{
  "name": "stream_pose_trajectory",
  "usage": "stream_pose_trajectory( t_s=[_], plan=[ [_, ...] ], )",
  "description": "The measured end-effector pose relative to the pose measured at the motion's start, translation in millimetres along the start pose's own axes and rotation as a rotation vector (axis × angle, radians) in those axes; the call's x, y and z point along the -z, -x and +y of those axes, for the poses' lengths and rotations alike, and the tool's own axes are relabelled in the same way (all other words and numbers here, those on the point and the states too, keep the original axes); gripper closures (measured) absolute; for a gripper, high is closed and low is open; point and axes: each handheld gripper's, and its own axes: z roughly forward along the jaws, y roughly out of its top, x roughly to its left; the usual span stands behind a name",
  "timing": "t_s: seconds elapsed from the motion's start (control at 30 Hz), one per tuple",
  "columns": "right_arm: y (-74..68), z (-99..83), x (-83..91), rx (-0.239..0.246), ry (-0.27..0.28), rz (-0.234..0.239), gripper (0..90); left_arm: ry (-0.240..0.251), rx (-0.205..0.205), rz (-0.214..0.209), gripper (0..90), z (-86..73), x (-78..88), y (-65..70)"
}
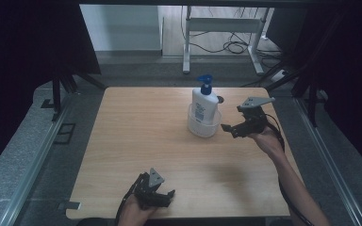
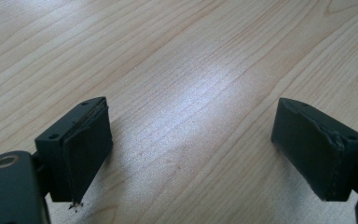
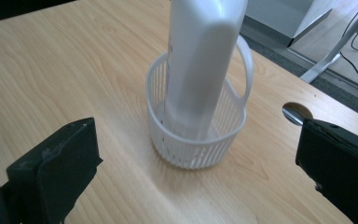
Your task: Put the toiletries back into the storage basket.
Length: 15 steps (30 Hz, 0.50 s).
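Observation:
A white pump bottle point(image 1: 204, 102) with a blue pump head stands upright inside a small white slatted basket point(image 1: 203, 128) on the wooden table point(image 1: 136, 141). My right gripper point(image 1: 232, 121) hovers just right of the basket, jaws wide open and empty, aimed at it. In the right gripper view the bottle point(image 3: 200, 60) and basket point(image 3: 193, 144) sit ahead between the two black jaws, apart from them. My left gripper point(image 1: 162, 195) rests near the table's front edge, open with nothing in it; the left gripper view has bare wood between its jaws.
A round cable hole point(image 3: 296, 112) lies in the table behind the basket. Metal rails point(image 1: 37, 155) run along both sides of the table. A white desk frame point(image 1: 221, 28) with cables stands on the floor beyond the far edge.

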Motion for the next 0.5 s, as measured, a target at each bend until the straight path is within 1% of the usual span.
stream_pose_trajectory(
  t_s=[0.2, 0.37, 0.5],
  plan=[
    [-6.7, -14.6, 6.5, 0.006, -0.011, -0.004, 0.0, 0.000, 0.000, 0.000, 11.6, 0.0, 0.0, 0.0],
    [-12.9, -29.9, 9.7, -0.006, -0.019, 0.001, 0.0, 0.000, 0.000, 0.000, 11.6, 0.0, 0.0, 0.0],
    [-17.6, -42.6, 11.4, -0.024, -0.026, 0.007, 0.0, 0.000, -0.001, 0.000, 11.6, 0.0, 0.0, 0.0]
  ],
)
